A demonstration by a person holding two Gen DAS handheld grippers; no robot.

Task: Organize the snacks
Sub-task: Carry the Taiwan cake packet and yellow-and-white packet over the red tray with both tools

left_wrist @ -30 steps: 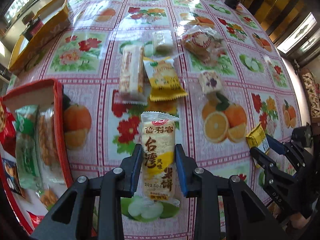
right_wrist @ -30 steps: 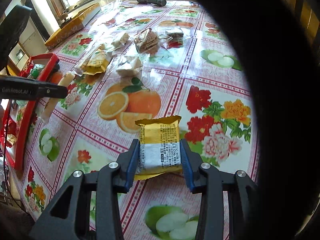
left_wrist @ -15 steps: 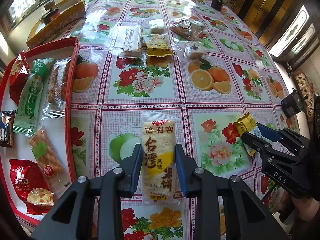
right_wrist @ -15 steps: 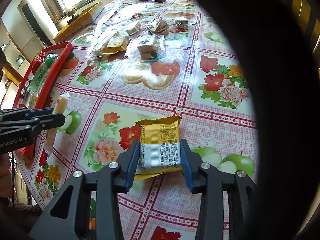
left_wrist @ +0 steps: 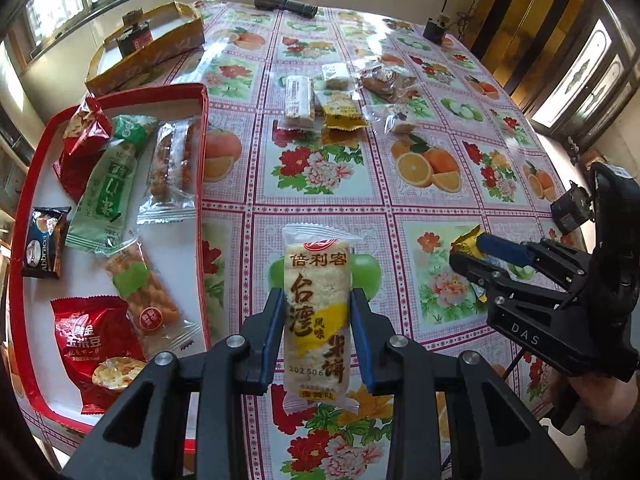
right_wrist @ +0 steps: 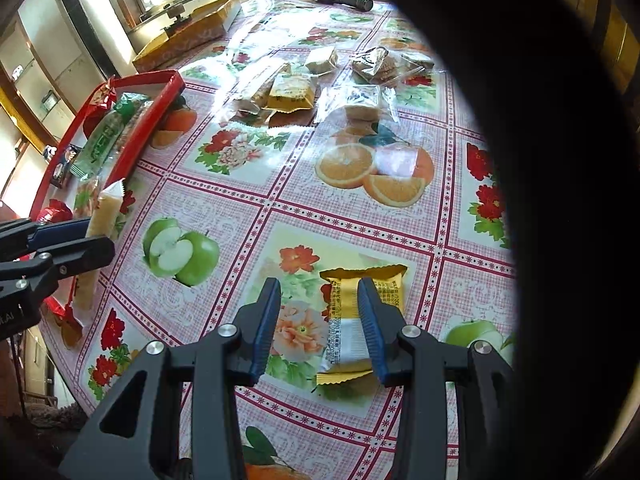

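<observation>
My left gripper (left_wrist: 318, 320) is shut on a pale rice-cracker pack (left_wrist: 318, 292) with yellow print, held upright above the flowered tablecloth, just right of the red tray (left_wrist: 202, 200). The tray holds several wrapped snacks. In the right wrist view my right gripper (right_wrist: 318, 292) carries a yellow-and-white packet (right_wrist: 344, 336). The packet sits skewed against the right finger, with a gap to the left finger. The same packet (left_wrist: 466, 242) shows at the right gripper's tips (left_wrist: 476, 254) in the left wrist view. The left gripper (right_wrist: 80, 236) and its pack (right_wrist: 102, 212) appear at the left edge.
Several loose snacks (left_wrist: 340, 108) lie in a cluster at mid-table. A yellow cardboard box (left_wrist: 160, 44) stands behind the tray. A black flashlight (left_wrist: 286, 2) and a small dark object (left_wrist: 434, 30) lie near the far edge. A person's hand (left_wrist: 600, 408) holds the right gripper.
Both grippers have drawn back from the snack cluster toward the table's near side, each with its snack. More of the red tray shows now. The yellow packet has slid toward the right finger.
</observation>
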